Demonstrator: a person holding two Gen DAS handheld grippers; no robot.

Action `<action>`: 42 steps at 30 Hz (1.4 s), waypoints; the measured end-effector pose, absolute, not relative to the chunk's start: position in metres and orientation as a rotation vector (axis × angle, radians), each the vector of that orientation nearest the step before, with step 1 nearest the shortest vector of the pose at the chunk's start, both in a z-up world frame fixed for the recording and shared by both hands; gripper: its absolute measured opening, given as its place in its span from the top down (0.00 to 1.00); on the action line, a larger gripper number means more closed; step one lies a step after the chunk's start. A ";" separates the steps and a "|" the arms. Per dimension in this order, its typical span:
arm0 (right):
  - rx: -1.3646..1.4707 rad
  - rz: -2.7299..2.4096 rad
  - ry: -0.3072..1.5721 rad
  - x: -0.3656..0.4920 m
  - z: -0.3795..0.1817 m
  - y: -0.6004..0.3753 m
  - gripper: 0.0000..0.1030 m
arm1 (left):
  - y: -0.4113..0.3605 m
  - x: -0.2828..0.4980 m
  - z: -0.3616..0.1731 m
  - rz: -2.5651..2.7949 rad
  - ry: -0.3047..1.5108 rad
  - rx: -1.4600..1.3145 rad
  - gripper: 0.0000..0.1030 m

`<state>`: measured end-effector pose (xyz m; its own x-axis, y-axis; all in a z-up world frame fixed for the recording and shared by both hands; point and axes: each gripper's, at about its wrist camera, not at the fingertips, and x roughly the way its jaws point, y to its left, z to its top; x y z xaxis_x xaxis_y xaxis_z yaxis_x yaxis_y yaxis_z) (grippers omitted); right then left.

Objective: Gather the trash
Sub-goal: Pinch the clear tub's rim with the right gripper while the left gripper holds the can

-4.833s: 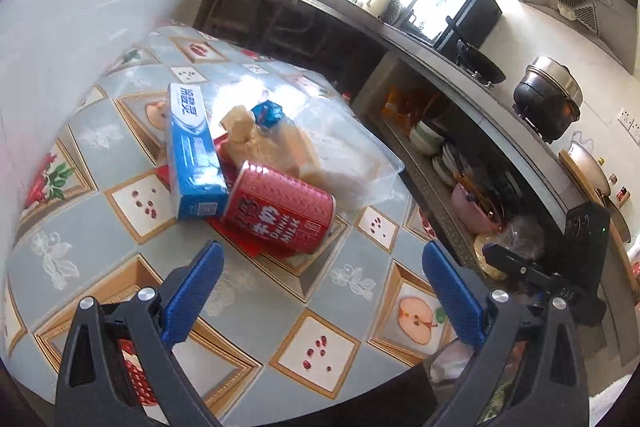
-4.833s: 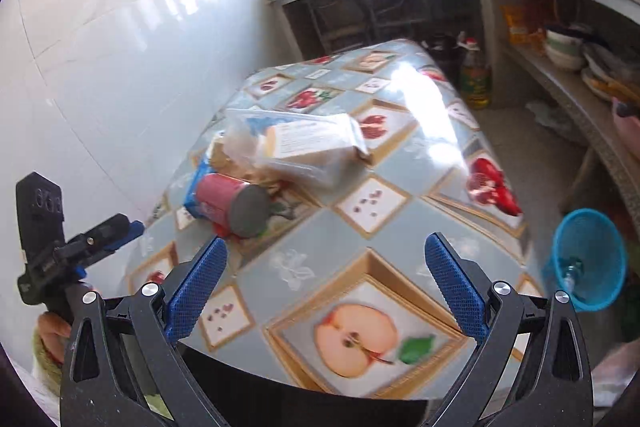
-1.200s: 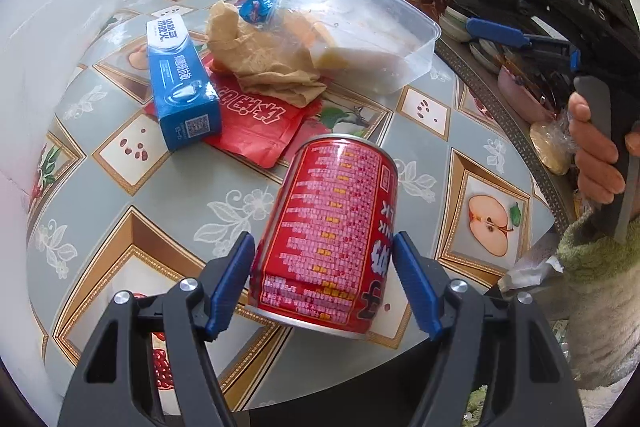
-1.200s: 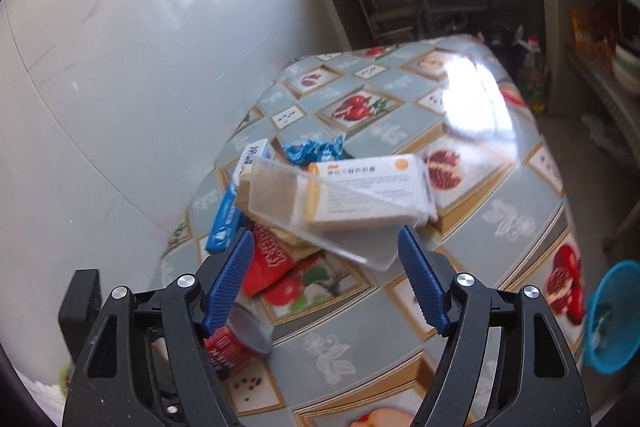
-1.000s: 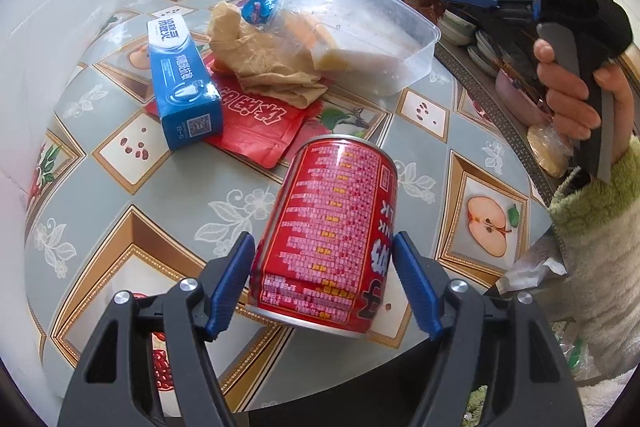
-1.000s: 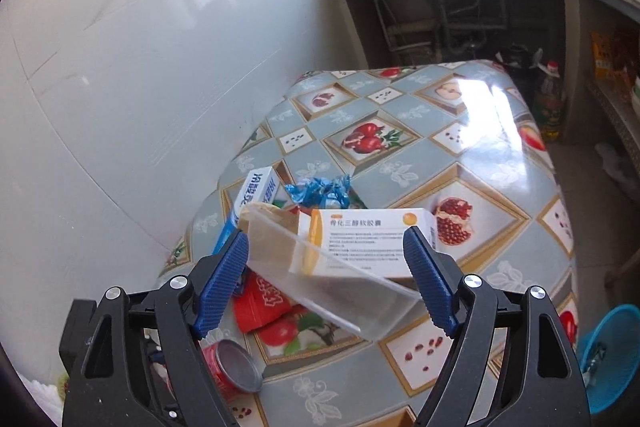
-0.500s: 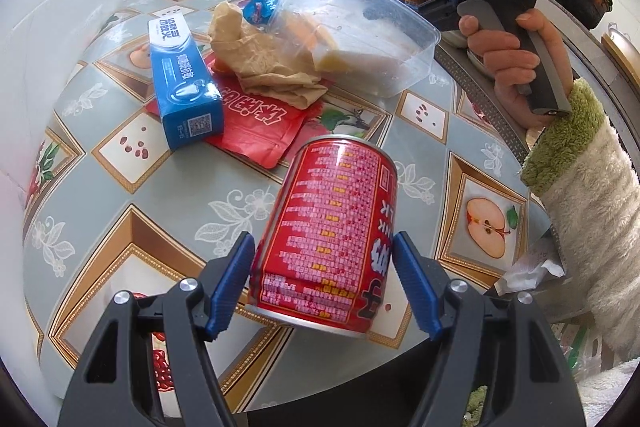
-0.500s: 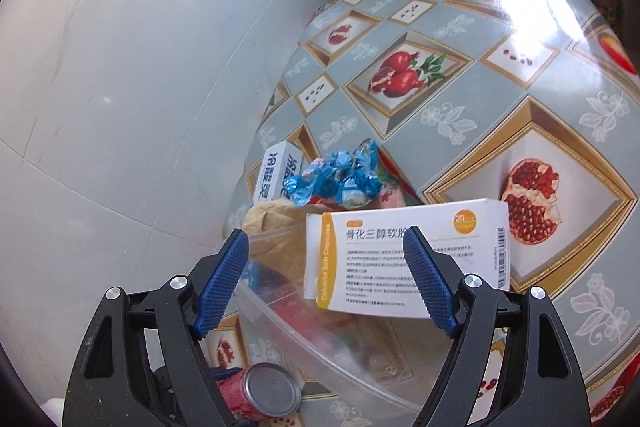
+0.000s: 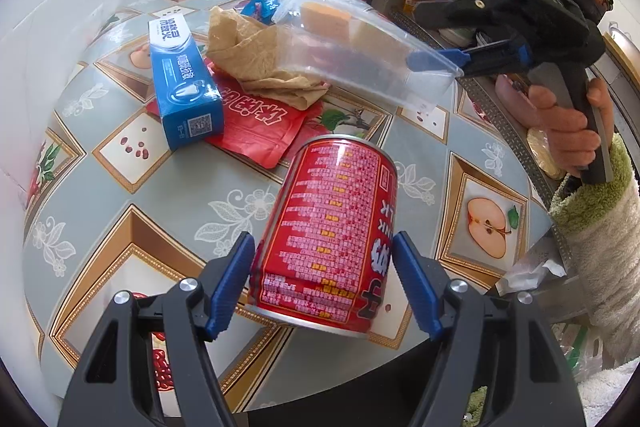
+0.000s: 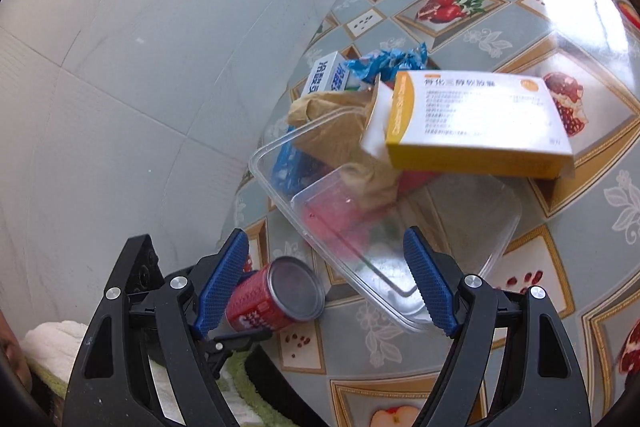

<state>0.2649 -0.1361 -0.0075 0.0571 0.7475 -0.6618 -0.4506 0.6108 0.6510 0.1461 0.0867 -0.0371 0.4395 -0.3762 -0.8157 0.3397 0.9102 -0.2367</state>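
Between my left gripper's [image 9: 324,283] jaws sits the red metal can with pink writing [image 9: 332,227], pinched on both sides and lifted off the flowery tabletop [image 9: 132,211]. My right gripper's [image 10: 326,279] jaws are spread wide around the near corner of the clear plastic tub [image 10: 384,227]; I cannot tell if they touch it. The tub looks tipped. A yellow and white cardboard box [image 10: 472,123] leans on it. If I squeeze the thin tub badly, I think the box could slide off.
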 end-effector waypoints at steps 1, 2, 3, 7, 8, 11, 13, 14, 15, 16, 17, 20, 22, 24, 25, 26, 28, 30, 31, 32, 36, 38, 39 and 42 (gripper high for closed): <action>0.294 0.930 1.210 0.259 -0.008 -0.137 0.26 | 0.087 0.146 -0.037 -0.445 1.024 -0.039 0.33; 0.292 0.934 1.213 0.255 -0.009 -0.138 0.26 | 0.087 0.146 -0.037 -0.445 1.023 -0.039 0.33; 0.293 0.938 1.217 0.251 -0.010 -0.140 0.26 | 0.087 0.146 -0.037 -0.445 1.023 -0.038 0.33; 0.305 0.920 1.213 0.236 -0.010 -0.151 0.26 | 0.086 0.145 -0.037 -0.445 1.020 -0.032 0.33; 0.317 0.914 1.210 0.234 -0.010 -0.155 0.26 | 0.086 0.145 -0.037 -0.445 1.020 -0.033 0.33; 0.361 0.883 1.178 0.231 -0.006 -0.171 0.26 | 0.086 0.145 -0.037 -0.445 1.020 -0.032 0.33; 0.397 0.833 1.147 0.233 -0.005 -0.183 0.26 | 0.086 0.145 -0.037 -0.445 1.020 -0.032 0.33; 0.413 0.804 1.138 0.233 -0.005 -0.188 0.26 | 0.086 0.145 -0.037 -0.445 1.020 -0.032 0.33; 0.424 0.769 1.134 0.234 -0.006 -0.193 0.26 | 0.086 0.145 -0.037 -0.445 1.019 -0.032 0.33; 0.432 0.729 1.133 0.235 -0.008 -0.196 0.27 | 0.086 0.145 -0.037 -0.445 1.019 -0.032 0.33; 0.436 0.691 1.140 0.237 -0.011 -0.198 0.29 | 0.086 0.145 -0.037 -0.445 1.020 -0.032 0.33; 0.449 0.621 1.187 0.239 -0.030 -0.195 0.35 | 0.086 0.145 -0.037 -0.446 1.019 -0.032 0.33; 0.476 0.605 1.219 0.242 -0.042 -0.190 0.39 | 0.086 0.145 -0.037 -0.445 1.020 -0.032 0.33; 0.491 0.595 1.239 0.243 -0.052 -0.182 0.44 | 0.086 0.145 -0.037 -0.445 1.021 -0.034 0.33; 0.490 0.588 1.246 0.243 -0.056 -0.178 0.48 | 0.087 0.145 -0.037 -0.445 1.023 -0.036 0.33; 0.484 0.581 1.252 0.243 -0.059 -0.175 0.55 | 0.088 0.145 -0.036 -0.445 1.025 -0.038 0.33; 0.471 0.555 1.263 0.242 -0.063 -0.170 0.69 | 0.089 0.145 -0.037 -0.445 1.027 -0.041 0.33; 0.473 0.529 1.272 0.240 -0.065 -0.171 0.86 | 0.089 0.146 -0.036 -0.445 1.028 -0.044 0.33; 0.484 0.524 1.272 0.238 -0.064 -0.174 0.87 | 0.090 0.146 -0.036 -0.445 1.029 -0.045 0.33; 0.496 0.521 1.268 0.236 -0.064 -0.178 0.88 | 0.090 0.146 -0.037 -0.444 1.029 -0.046 0.33; 0.527 0.465 1.239 0.226 -0.060 -0.203 0.97 | 0.089 0.146 -0.037 -0.444 1.033 -0.052 0.33; 0.541 0.439 1.229 0.218 -0.056 -0.219 0.97 | 0.089 0.147 -0.037 -0.444 1.038 -0.056 0.33; 0.532 0.414 1.223 0.213 -0.054 -0.226 0.97 | 0.089 0.148 -0.037 -0.443 1.040 -0.057 0.33; 0.505 0.336 1.202 0.197 -0.046 -0.248 0.97 | 0.087 0.149 -0.038 -0.442 1.043 -0.052 0.33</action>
